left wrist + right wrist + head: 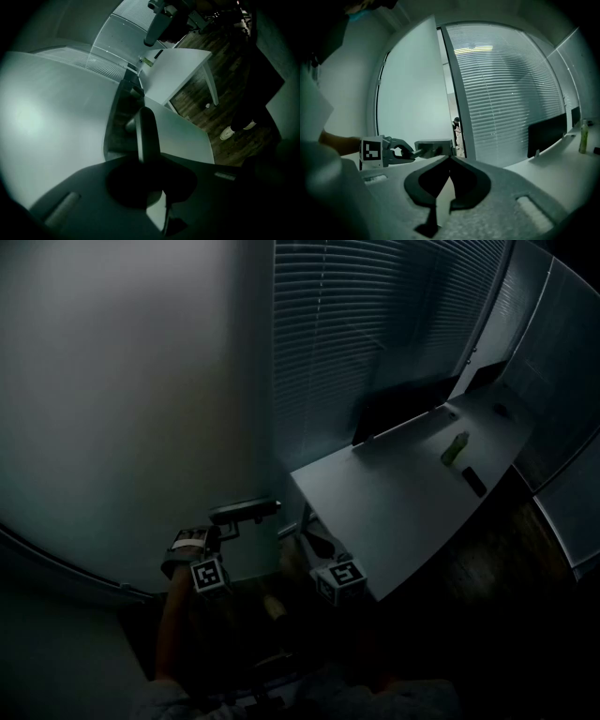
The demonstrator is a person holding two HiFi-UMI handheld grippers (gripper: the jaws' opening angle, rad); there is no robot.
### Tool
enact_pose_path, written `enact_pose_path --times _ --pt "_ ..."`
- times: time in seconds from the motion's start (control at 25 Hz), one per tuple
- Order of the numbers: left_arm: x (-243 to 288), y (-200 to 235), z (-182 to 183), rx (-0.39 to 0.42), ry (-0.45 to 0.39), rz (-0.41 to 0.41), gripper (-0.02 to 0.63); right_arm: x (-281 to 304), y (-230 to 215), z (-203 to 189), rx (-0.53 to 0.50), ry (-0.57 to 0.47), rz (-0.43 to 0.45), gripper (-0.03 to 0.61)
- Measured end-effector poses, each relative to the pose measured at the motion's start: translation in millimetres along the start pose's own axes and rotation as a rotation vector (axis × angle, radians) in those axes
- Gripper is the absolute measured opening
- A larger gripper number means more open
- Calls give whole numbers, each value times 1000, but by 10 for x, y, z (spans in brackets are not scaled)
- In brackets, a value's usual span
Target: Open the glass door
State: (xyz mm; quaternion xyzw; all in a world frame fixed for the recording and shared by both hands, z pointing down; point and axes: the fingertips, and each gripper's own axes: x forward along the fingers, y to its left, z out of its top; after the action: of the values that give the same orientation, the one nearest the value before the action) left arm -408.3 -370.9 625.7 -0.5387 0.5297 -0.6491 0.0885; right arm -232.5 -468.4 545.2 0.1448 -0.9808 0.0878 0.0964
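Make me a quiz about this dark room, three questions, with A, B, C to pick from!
1. Where is the bottle?
A on a shelf
B on the table
C on a chair

2. What colour is the bottle?
A green
B red
C blue

3. The left gripper is:
A wide open
B shut on the handle
C holding a cup

Answers:
1. B, it stands on the white tabletop.
2. A, it looks yellowish green.
3. B, its jaws clamp the handle's end.

Dim, bluish light; fisheye edges fall black, seemingly slightly blurred.
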Motion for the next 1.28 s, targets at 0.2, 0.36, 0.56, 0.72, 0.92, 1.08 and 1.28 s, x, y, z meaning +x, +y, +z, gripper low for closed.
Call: enact_pose_path --times 0.2,0.36,0.56,0.72,0.92,1.08,1.28 --pt "-114 -141 42 6 -19 -19 40 -175 79 -45 2 4 -11 2" --pt "-217 -205 79 10 -39 -2 43 -288 161 -49 -2 3 -19 2" --pt "-314 -306 110 25 -58 -6 41 -380 272 -132 -7 17 -23 2" --pt "-367 -380 121 34 -67 -13 43 -468 303 -169 -15 17 -31 2" --pt "-457 -466 121 46 -75 -10 43 -603 295 -177 -19 10 -53 2" --pt "-540 -506 125 55 -86 -11 43 -704 358 -173 -16 1 -66 2" --pt "-668 -560 130 62 -97 -19 43 -843 478 -171 -10 1 -77 2"
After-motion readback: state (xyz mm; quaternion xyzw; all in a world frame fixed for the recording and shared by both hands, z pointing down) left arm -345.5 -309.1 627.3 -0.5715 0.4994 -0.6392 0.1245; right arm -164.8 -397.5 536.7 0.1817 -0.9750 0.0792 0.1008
